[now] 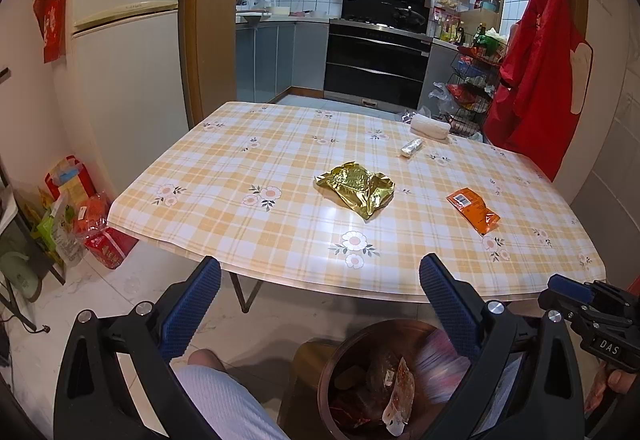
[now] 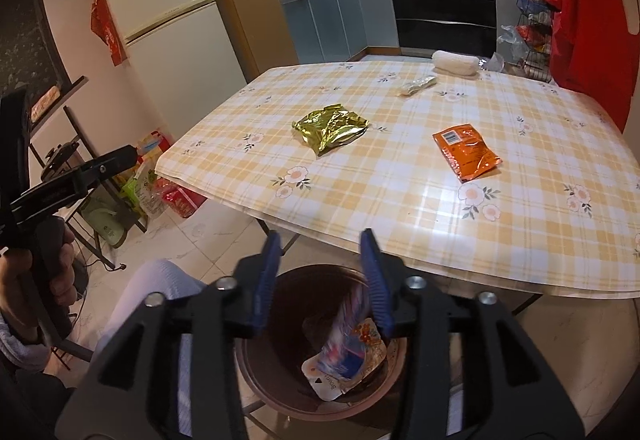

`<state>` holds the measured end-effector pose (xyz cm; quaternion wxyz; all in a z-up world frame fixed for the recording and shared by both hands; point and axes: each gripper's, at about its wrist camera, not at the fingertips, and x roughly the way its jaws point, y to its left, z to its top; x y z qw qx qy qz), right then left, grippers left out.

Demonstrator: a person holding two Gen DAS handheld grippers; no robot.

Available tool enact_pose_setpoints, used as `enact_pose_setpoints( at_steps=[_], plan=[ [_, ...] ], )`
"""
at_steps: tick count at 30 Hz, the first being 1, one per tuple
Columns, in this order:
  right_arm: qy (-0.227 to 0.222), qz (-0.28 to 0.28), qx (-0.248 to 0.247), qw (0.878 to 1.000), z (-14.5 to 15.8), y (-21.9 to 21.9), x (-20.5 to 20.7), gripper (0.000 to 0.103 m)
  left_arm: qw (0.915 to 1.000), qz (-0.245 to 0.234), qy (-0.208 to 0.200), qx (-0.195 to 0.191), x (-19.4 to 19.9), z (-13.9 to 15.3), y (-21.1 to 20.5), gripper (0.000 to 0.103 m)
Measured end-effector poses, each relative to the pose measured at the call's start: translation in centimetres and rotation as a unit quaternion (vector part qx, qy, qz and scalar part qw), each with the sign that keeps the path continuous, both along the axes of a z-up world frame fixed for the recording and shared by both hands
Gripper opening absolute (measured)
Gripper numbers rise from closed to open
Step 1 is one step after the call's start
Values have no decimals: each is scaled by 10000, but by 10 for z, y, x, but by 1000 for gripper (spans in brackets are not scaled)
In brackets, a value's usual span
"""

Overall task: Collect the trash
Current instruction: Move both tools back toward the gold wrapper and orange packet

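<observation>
A brown trash bin (image 2: 248, 372) stands on the floor below the table's near edge, with several wrappers inside. My right gripper (image 2: 320, 236) hangs over it, jaws apart; a blurred pink-and-blue wrapper (image 2: 348, 324) lies loose beside its right finger, inside the bin, and no pad presses on it. In the left wrist view the bin (image 1: 332, 360) sits under my left gripper (image 1: 320, 264), which is wide open and empty. On the checked table (image 1: 240, 167) lie a gold wrapper (image 1: 354, 189), an orange packet (image 1: 472, 209) and a small silver wrapper (image 1: 412, 147).
A rolled white towel (image 1: 430, 128) rests at the table's far edge. A person's knee in light trousers (image 1: 224, 400) is left of the bin. Bags (image 1: 96, 224) crowd the floor by the fridge (image 1: 124, 79). A red apron (image 1: 540, 79) hangs at right.
</observation>
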<state>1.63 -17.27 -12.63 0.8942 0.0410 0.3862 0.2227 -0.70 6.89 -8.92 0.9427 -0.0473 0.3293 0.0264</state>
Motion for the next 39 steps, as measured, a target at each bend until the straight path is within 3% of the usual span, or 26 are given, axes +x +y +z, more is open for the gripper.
enact_pose_setpoints(
  at_steps=[5, 8, 24, 31, 39],
  plan=[
    [-126, -270, -172, 9994, 1, -4, 2, 92, 10000, -8, 22, 22, 0, -2, -1, 97],
    [-220, -435, -334, 9983, 1, -8, 4, 97, 10000, -65, 55, 39, 3, -5, -2, 97],
    [-99, -772, -744, 9942, -23, -46, 48, 97, 9983, -435, 386, -37, 38, -27, -12, 97],
    [13, -482, -1101, 9928, -43, -68, 123, 97, 9969, -513, 599, -18, 70, -45, -16, 97],
    [355, -205, -1386, 9895, -93, -75, 232, 97, 9947, -435, 918, -157, 122, -68, -14, 97]
  ],
)
